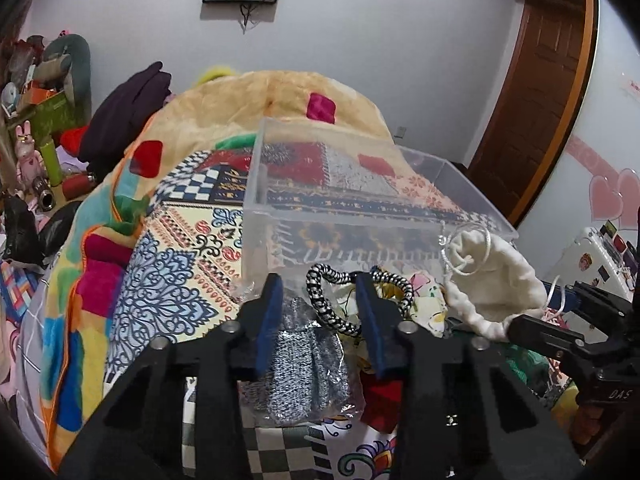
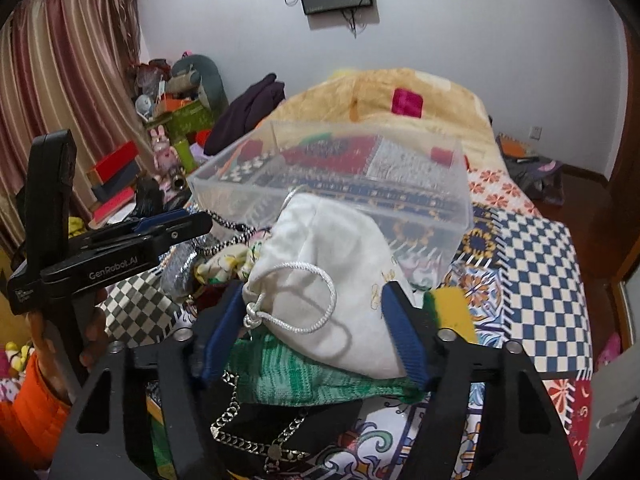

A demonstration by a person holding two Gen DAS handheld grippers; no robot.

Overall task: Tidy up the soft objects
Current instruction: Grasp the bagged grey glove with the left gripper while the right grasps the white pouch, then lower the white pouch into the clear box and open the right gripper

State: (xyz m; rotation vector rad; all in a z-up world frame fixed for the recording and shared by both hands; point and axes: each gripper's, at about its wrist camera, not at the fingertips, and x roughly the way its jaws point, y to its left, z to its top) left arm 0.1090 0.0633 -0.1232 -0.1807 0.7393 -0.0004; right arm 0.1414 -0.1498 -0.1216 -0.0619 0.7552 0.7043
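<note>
A clear plastic box [image 1: 472, 218] [image 2: 460, 208] stands on the patterned bed cover. In front of it lies a pile of soft things. My right gripper [image 2: 316, 300] is shut on a white drawstring pouch [image 2: 332, 276] and holds it up in front of the box; the pouch also shows in the left wrist view [image 1: 496, 280]. My left gripper [image 1: 320, 288] is open over a silver-grey knitted item in a plastic bag [image 1: 298, 368], with a black-and-white braided cord [image 1: 332, 312] between its fingers.
A green knitted piece [image 2: 304, 380], a yellow-green sponge-like item [image 2: 452, 308] and a metal chain [image 2: 240, 428] lie under the pouch. A rolled fleece blanket [image 1: 288, 92] lies behind the box. A cluttered side table [image 2: 160, 148] stands at the left.
</note>
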